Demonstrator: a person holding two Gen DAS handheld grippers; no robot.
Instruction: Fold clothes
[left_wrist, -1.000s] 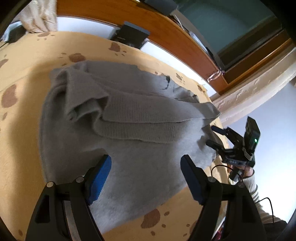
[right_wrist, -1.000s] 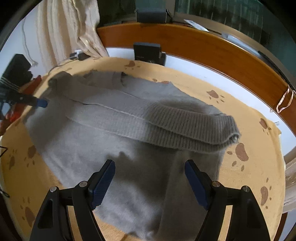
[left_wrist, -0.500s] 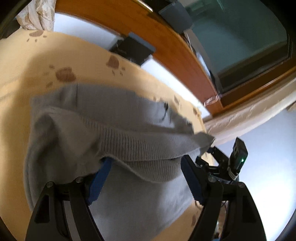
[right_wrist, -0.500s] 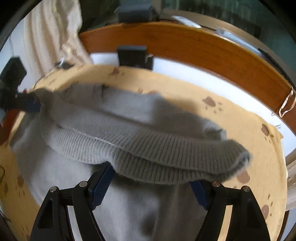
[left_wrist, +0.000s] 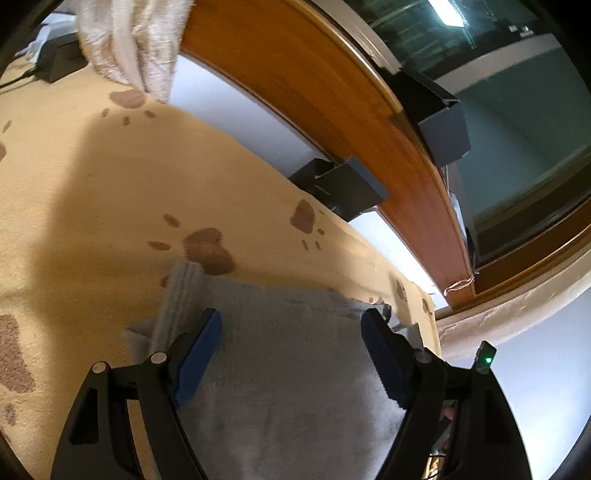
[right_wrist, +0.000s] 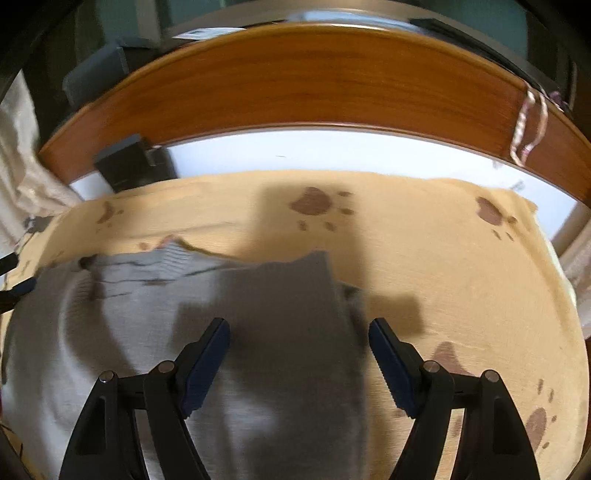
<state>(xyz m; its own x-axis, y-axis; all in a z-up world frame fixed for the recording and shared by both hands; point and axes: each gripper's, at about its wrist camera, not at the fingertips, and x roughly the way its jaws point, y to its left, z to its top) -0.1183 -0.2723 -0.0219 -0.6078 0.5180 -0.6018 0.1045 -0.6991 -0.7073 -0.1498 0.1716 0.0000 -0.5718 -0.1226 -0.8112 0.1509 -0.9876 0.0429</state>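
The grey sweater (left_wrist: 295, 369) lies under both my grippers, a soft knit with a ribbed band (left_wrist: 181, 295) standing up at its far corner just ahead of my left gripper (left_wrist: 291, 354). In the right wrist view the sweater (right_wrist: 280, 332) is bunched into folds, one flap with a squared corner reaching away from me between the fingers, and its ribbed edge (right_wrist: 173, 258) lies ahead and to the left. Its long side seems to run across from left to right in front of me, though blur makes that hard to judge. I can read no label or writing on it.

My left gripper has its jaws spread wide above the cloth, pinching nothing. My right gripper (right_wrist: 299, 354) is spread the same way, with the flap lying between the blue pads (right_wrist: 207, 358) but not pressed.

The sweater rests on a tan blanket (right_wrist: 443, 277) printed with brown paw marks (right_wrist: 314, 203). Past the blanket, beyond the fingertips, curves a wooden rail (right_wrist: 295, 85), with a dark box (left_wrist: 340, 184) below it.
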